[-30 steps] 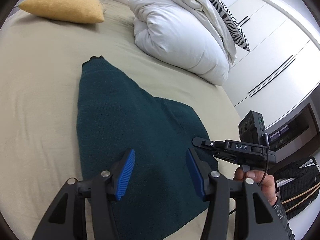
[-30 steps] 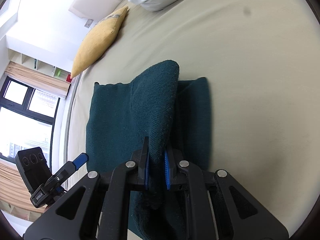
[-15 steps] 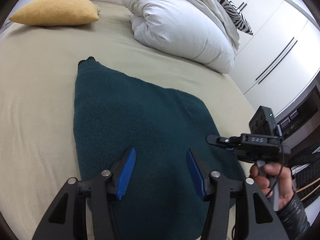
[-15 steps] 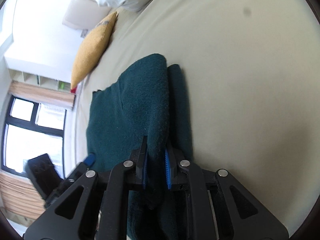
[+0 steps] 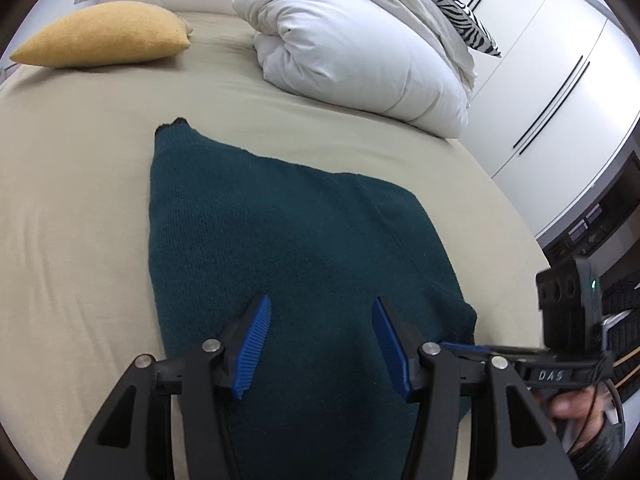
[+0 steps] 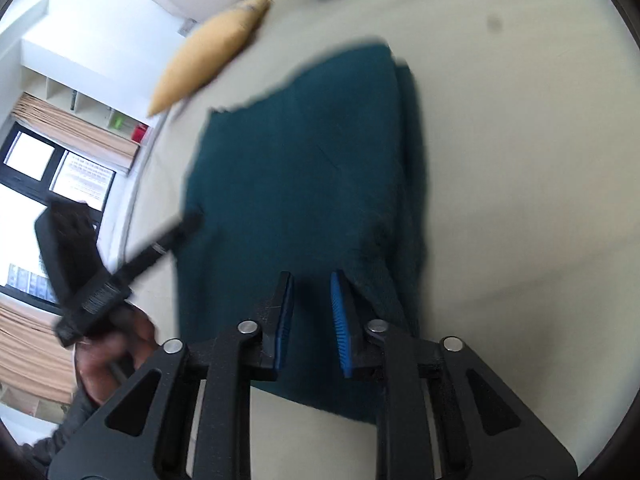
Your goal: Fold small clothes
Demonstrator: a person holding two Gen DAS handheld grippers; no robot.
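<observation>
Grippers first: your right gripper point(image 6: 311, 320) has its blue pads parted w/ a clear gap and nothing between them, so it's let go; a raised ridge of the knit sits just off its right pad, not pinched. Your left gripper point(image 5: 320, 346) is spread wide, also empty, hovering low over the near end of the teal knit garment point(image 5: 288, 248). The garment lies flat-ish on the beige bed sheet point(image 5: 72, 200), roughly central; in the right wrist view a layer looks turned over along the right-hand side, w/ a darker strip of the under layer point(image 6: 410, 152) peeking out past the fold edge. That view is motion-blurred, so edge detail is approx. Beyond it: a yellow cushion point(image 5: 104, 40) at the far left and a white duvet bundle point(image 5: 360, 60) at the far right, both well apart from the garment. Step in hand, as I judge it: one lengthwise fold is laid and dropped, you're between grasps. Next move prob calls for picking a fresh edge — near hem or the opposite side — w/ both grippers pinching corners together, lifting just enough to clear, and laying it over square so the layers line up; flatten that ridge by the right pad first or it'll get trapped in the next fold.
</observation>
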